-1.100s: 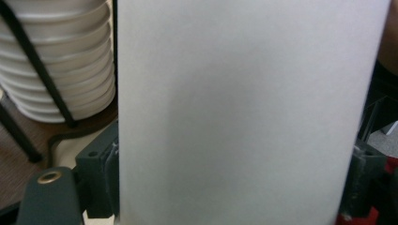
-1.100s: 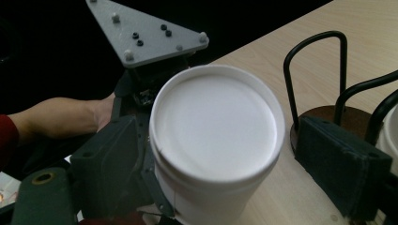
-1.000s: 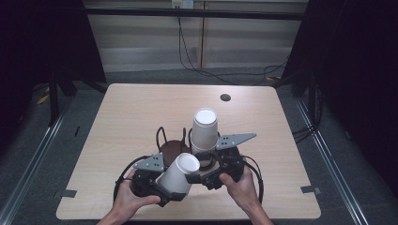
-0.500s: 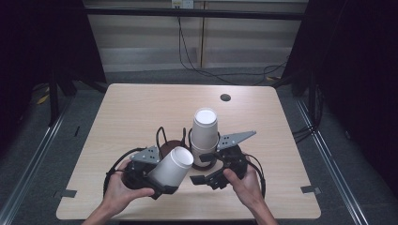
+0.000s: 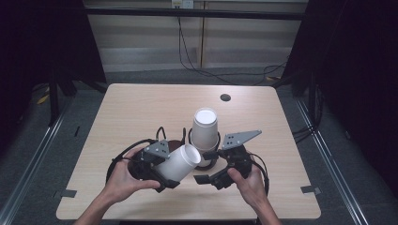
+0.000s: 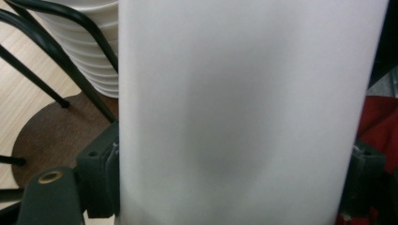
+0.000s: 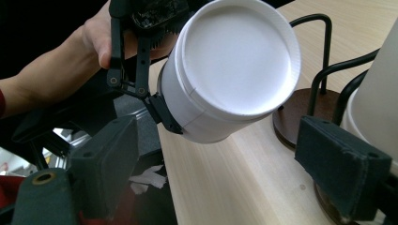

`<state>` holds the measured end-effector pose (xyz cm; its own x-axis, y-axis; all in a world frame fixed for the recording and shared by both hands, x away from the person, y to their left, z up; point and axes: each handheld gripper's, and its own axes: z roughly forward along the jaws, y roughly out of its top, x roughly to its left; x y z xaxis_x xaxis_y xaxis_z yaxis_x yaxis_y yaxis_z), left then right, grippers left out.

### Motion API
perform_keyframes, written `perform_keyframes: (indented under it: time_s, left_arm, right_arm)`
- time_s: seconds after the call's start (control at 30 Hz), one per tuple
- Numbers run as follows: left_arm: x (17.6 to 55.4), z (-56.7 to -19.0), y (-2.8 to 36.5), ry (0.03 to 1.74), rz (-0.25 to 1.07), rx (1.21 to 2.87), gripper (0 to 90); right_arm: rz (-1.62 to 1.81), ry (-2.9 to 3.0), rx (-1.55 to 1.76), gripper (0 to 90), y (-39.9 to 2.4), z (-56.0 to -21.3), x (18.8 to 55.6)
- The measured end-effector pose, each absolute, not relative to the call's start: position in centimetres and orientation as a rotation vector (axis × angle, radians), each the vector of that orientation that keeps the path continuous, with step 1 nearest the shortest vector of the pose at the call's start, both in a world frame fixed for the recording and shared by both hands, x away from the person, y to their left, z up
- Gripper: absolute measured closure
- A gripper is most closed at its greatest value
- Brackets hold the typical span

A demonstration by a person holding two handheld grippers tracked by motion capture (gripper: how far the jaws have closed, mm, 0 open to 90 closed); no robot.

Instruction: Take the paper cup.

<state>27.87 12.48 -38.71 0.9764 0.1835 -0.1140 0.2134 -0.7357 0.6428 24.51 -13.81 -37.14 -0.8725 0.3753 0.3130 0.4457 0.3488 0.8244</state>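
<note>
A white paper cup (image 5: pixel 180 161) lies tilted on its side, its closed bottom (image 7: pixel 237 56) facing my right gripper. My left gripper (image 5: pixel 169 169) is shut on this cup, whose wall (image 6: pixel 239 112) spans the space between its jaws. A stack of upturned white cups (image 5: pixel 205 129) stands in a black wire holder (image 5: pixel 190 136) on a round brown base (image 6: pixel 47 136), just right of the held cup. My right gripper (image 5: pixel 208 167) sits low beside the stack, open, with nothing between its pads (image 7: pixel 105 159).
The light wooden table (image 5: pixel 141 112) has a small dark round hole (image 5: pixel 225 97) near its far edge. Both hands work close to the near edge (image 5: pixel 187 218). Dark floor, rails and cables surround the table.
My left hand has swung out to the left and raised the held cup slightly toward the stack. The right gripper has edged a little closer to the cup holder.
</note>
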Motion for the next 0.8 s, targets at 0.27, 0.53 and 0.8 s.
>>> perform_keyframes:
  time_s: [0.27, 0.53, 0.8]
  left_arm:
    - [27.2, -39.4, 12.3, 0.279, -0.011, 2.513, 16.9]
    - [26.5, -39.7, 11.6, 0.234, -0.007, 2.576, 17.1]
    - [25.8, -40.2, 11.1, 0.189, 0.011, 2.646, 17.0]
  right_arm:
    - [-1.465, -2.609, -0.757, 15.7, -13.0, -37.7, 24.5]
    - [-1.297, -2.670, -0.674, 18.3, -12.6, -38.4, 24.8]
    - [-1.183, -2.762, -0.527, 15.2, -11.9, -39.7, 25.0]
